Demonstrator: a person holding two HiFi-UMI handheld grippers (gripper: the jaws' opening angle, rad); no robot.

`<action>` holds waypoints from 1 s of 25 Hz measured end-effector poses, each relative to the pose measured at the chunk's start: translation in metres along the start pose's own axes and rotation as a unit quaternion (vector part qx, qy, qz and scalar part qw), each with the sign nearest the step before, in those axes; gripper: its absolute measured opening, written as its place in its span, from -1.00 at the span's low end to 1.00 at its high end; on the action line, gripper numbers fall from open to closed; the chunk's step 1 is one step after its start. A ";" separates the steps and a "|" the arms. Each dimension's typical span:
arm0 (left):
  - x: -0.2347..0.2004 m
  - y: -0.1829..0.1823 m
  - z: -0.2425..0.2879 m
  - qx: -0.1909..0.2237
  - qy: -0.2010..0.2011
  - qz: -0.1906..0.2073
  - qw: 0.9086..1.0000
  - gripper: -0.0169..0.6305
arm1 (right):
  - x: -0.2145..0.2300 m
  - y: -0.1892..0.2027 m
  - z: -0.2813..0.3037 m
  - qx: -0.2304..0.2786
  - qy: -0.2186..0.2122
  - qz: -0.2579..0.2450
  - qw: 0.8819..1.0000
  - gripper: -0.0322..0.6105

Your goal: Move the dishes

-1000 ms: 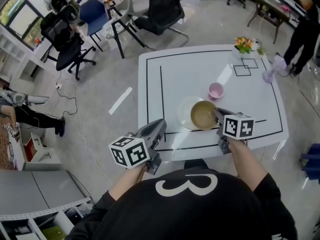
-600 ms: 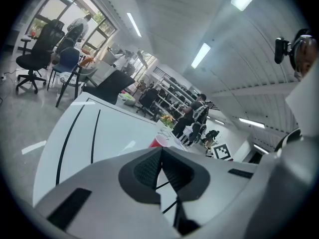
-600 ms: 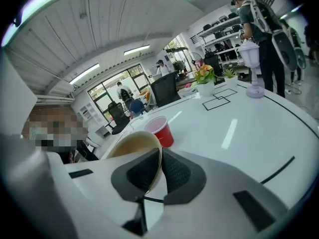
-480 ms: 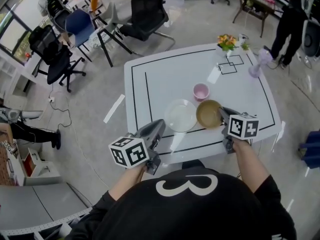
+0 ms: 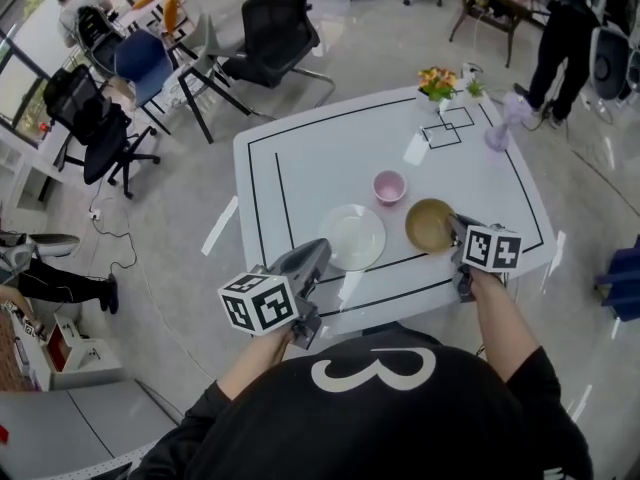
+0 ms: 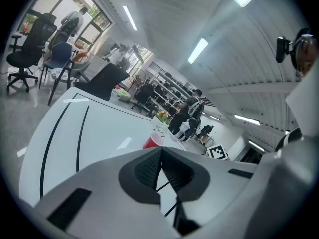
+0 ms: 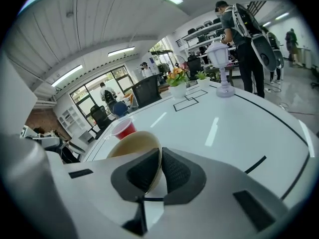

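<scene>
Care is called for in a rim pinch like this one. The left tool (image 5: 318, 250) is held at the worktop's (image 5: 320, 148) 7 o'clock, just off its near edge, with its jaws pressed together on nothing. It is judged free for the plate (image 5: 352, 236), which lies flat toward the near side. At the plate's 3 o'clock, apart from it, the bowl (image 5: 430, 225) is gripped by its near wall. The narrow jaws of the right tool (image 5: 453, 226) are closed on it, one pad inside and one outside. Whether the bowl's base touches the worktop cannot be told. Since only thin rim is caught, the bowl should be kept low and level and carried slowly. It should be set down fully before the jaws are eased apart, or it is likely to swing or slip. Around the scene, office chairs (image 5: 275, 28) are seen on the floor from 10 to 12 o'clock, well clear. A pink cup (image 5: 389, 185) stands at the bowl's 10 o'clock and is the nearest thing to be knocked. Potted flowers (image 5: 437, 80) and a small lamp (image 5: 497, 128) occupy the far corner at 1 o'clock. A standing person (image 5: 560, 28) is seen beyond them. No obstacle is seen at the bowl's 3 o'clock.
</scene>
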State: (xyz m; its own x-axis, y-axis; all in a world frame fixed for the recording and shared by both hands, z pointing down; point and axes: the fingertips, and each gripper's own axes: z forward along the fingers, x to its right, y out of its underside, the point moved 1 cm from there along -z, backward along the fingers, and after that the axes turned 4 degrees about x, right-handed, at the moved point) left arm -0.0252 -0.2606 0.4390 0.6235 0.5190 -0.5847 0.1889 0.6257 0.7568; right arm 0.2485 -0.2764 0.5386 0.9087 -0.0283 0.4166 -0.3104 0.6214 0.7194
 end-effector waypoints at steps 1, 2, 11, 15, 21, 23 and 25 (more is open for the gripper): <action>0.000 0.000 0.001 -0.001 0.001 0.000 1.000 -0.94 | 0.005 0.000 0.000 0.000 0.006 0.003 1.000 -0.81; 0.000 -0.001 0.002 -0.001 0.002 0.000 1.000 -0.94 | 0.009 0.001 0.001 -0.001 0.011 0.006 1.000 -0.81; -0.006 -0.003 0.011 0.000 0.008 -0.004 1.000 -0.94 | 0.029 0.006 0.008 0.000 0.024 0.047 0.999 -0.79; -0.007 -0.003 0.011 0.002 0.009 -0.003 1.000 -0.94 | 0.032 0.004 0.008 0.010 0.026 0.056 0.998 -0.65; 0.005 -0.006 0.000 0.002 0.020 0.005 1.000 -0.94 | 0.011 -0.016 -0.009 0.051 0.004 -0.003 0.999 -0.09; 0.013 -0.009 -0.004 0.006 0.025 0.014 1.000 -0.94 | -0.001 -0.026 -0.018 0.070 -0.007 -0.037 0.997 -0.04; 0.022 -0.012 -0.010 0.013 0.029 0.024 0.999 -0.94 | -0.017 -0.033 -0.030 0.088 -0.024 -0.065 0.994 -0.04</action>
State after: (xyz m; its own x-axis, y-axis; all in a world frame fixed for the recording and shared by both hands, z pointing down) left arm -0.0213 -0.2512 0.4143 0.5871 0.5816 -0.5631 0.1795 0.5848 0.7911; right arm 0.2520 -0.2728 0.4914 0.9316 -0.1392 0.3358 -0.2382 0.4641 0.8532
